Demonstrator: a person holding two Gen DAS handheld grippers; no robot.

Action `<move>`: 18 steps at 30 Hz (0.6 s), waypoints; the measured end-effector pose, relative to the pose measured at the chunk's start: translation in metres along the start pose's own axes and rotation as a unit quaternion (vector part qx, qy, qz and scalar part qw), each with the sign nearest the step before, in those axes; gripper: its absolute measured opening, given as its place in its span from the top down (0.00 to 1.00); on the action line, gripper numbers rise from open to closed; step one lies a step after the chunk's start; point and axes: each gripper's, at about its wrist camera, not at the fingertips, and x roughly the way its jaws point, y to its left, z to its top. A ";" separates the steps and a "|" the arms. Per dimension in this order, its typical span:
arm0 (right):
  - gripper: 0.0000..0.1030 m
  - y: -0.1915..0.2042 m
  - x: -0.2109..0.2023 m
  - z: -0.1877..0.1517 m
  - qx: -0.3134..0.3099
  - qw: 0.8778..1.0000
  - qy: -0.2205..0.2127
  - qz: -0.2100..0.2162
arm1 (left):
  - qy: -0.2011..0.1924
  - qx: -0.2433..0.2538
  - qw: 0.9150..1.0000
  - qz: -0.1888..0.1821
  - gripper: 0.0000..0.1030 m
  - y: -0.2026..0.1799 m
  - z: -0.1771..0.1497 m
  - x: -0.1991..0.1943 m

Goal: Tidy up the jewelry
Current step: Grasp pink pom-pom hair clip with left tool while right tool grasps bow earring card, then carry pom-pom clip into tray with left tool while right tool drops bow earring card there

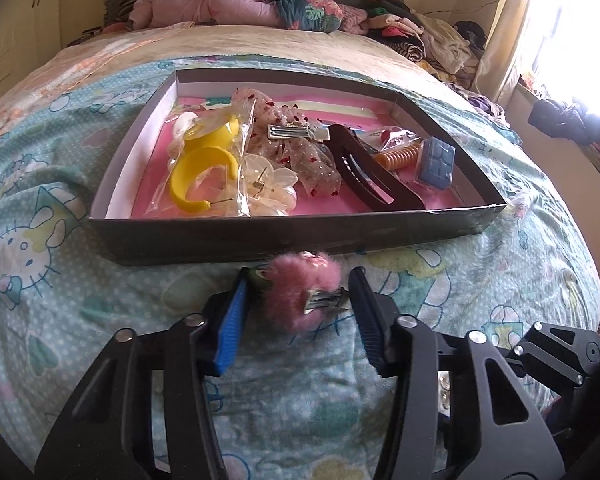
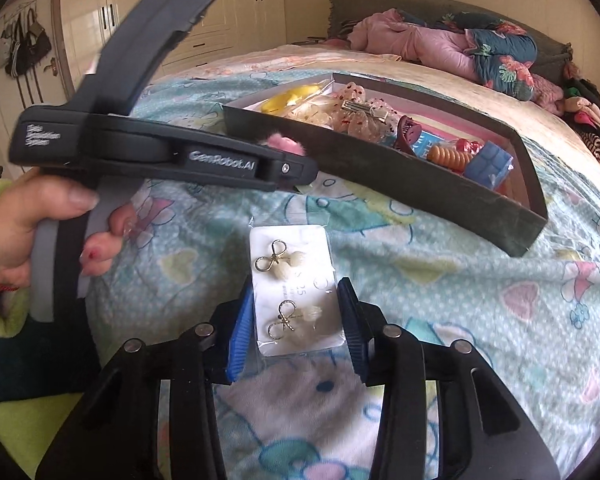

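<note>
A dark shallow box [image 1: 260, 236] with a pink floor lies on the bed and holds yellow hoop earrings [image 1: 202, 178], a brown hair claw [image 1: 370, 174], a silver clip [image 1: 298, 132], an orange coil [image 1: 400, 156] and a blue piece [image 1: 436, 162]. My left gripper [image 1: 298, 300] is open around a fluffy pink hair clip [image 1: 300, 292] on the bedsheet just before the box. My right gripper [image 2: 296, 320] is open around a white card with two bow earrings [image 2: 294, 292] lying on the sheet. The left gripper's body [image 2: 160, 156] shows in the right wrist view.
The bed has a light blue cartoon-print sheet [image 1: 40, 240]. Piled blankets [image 1: 260, 0] and clothes [image 1: 428, 36] lie at the far end. Wardrobes [image 2: 204, 12] stand beyond the bed. The box also shows in the right wrist view [image 2: 400, 184].
</note>
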 end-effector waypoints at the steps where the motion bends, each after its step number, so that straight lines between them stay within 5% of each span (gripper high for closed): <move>1: 0.62 0.000 -0.003 -0.002 0.001 1.000 0.000 0.000 | -0.001 0.001 1.000 -0.002 0.65 0.000 0.000 -0.001; 6: 0.62 -0.001 -0.017 -0.009 0.011 1.000 0.000 -0.004 | -0.010 0.012 1.000 -0.005 0.75 -0.004 0.000 -0.009; 18: 0.62 -0.007 -0.058 -0.007 0.029 0.999 -0.032 -0.022 | -0.038 0.036 0.998 -0.017 0.76 -0.017 -0.010 -0.046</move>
